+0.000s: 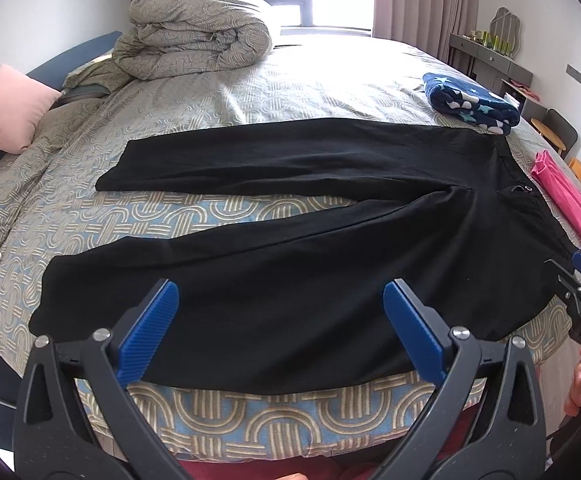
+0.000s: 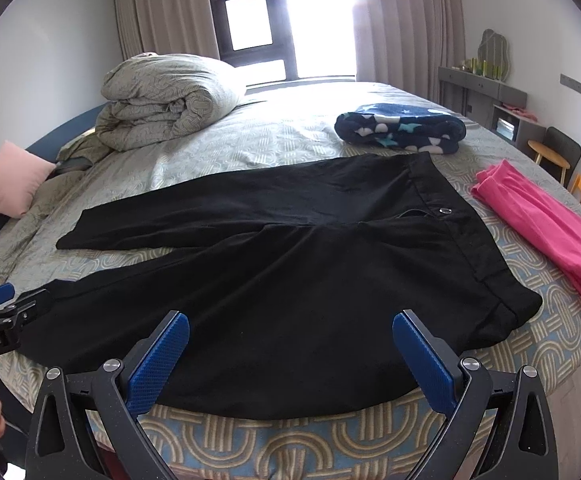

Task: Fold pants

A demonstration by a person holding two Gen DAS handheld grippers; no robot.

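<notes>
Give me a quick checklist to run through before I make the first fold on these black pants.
1. Pants spread flat on the bed, legs apart: ok.
2. Left gripper open, holding nothing: ok.
3. Right gripper open, holding nothing: ok.
4. Waistband visible and within view: ok.
5. Pink garment lies apart from the pants: ok.
6. Near leg hem reachable by left fingers: cannot tell.

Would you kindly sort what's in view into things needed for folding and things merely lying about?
For the job: black pants, left gripper, right gripper.
Lying about: pink garment, starry blanket, rolled duvet, pink pillow.
</notes>
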